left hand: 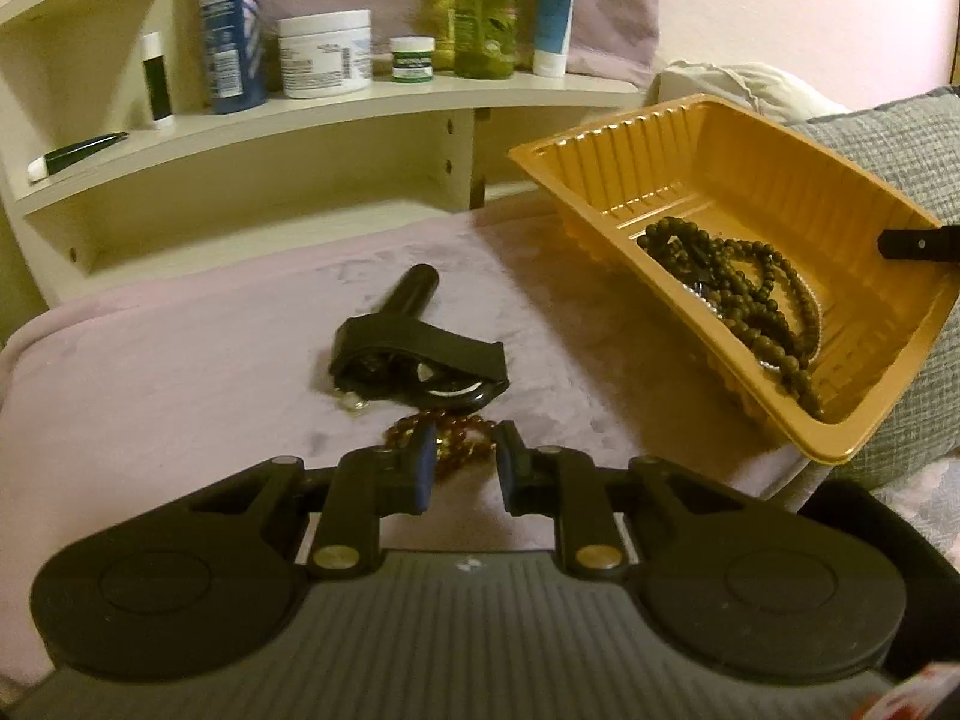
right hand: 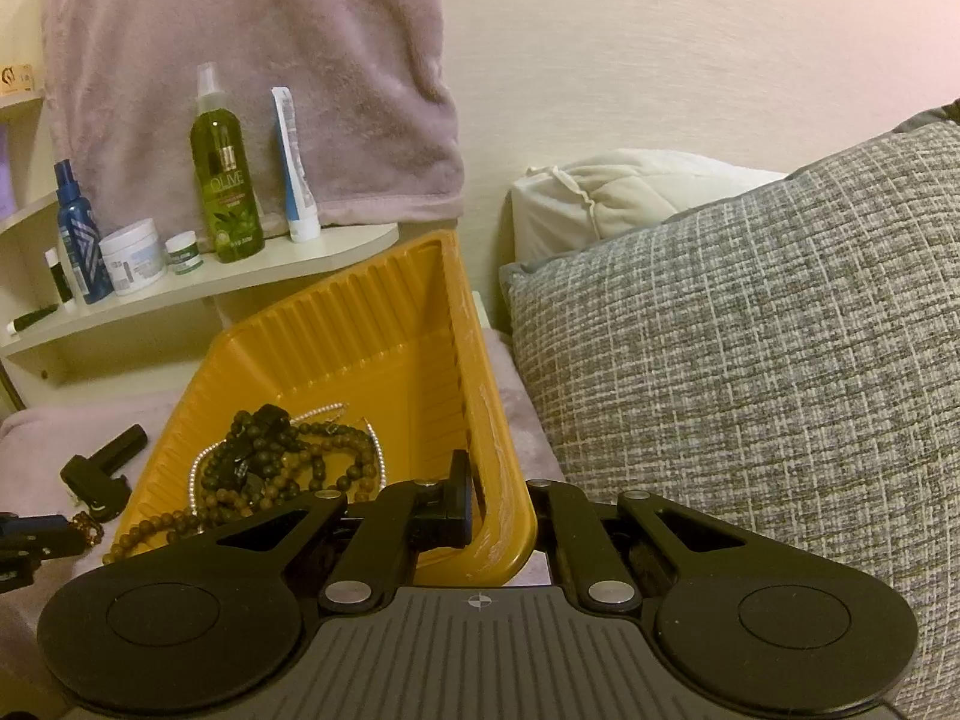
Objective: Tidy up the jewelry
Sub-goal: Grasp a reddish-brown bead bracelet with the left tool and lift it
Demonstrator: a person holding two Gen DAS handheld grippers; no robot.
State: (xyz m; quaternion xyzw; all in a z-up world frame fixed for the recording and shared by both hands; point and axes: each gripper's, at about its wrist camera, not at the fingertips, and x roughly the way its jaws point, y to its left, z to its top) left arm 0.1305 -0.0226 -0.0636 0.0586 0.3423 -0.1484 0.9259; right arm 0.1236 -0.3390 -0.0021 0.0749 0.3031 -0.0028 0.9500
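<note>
An amber bead bracelet (left hand: 456, 441) lies on the lilac blanket (left hand: 180, 372). My left gripper (left hand: 465, 462) is low over it, open, with the beads lying between its fingertips. Just beyond sits a black strap-like item with a stubby handle (left hand: 414, 348). My right gripper (right hand: 498, 498) is shut on the near side wall of an orange plastic tray (right hand: 360, 348) and holds it tilted; its one finger (left hand: 918, 243) shows inside the tray (left hand: 750, 180). In the tray lie dark wooden bead strings (right hand: 282, 456) and a thin pale bead chain (right hand: 198, 468). In the right wrist view the bracelet (right hand: 87, 525) is at the left edge.
A cream shelf (left hand: 336, 114) behind the blanket carries a blue bottle (left hand: 231, 30), a white jar (left hand: 324, 51), a small green-banded jar (left hand: 413, 59), a green spray bottle (right hand: 225, 180) and tubes. A grey cushion (right hand: 750, 360) and a white pillow (right hand: 606, 192) lie to the right.
</note>
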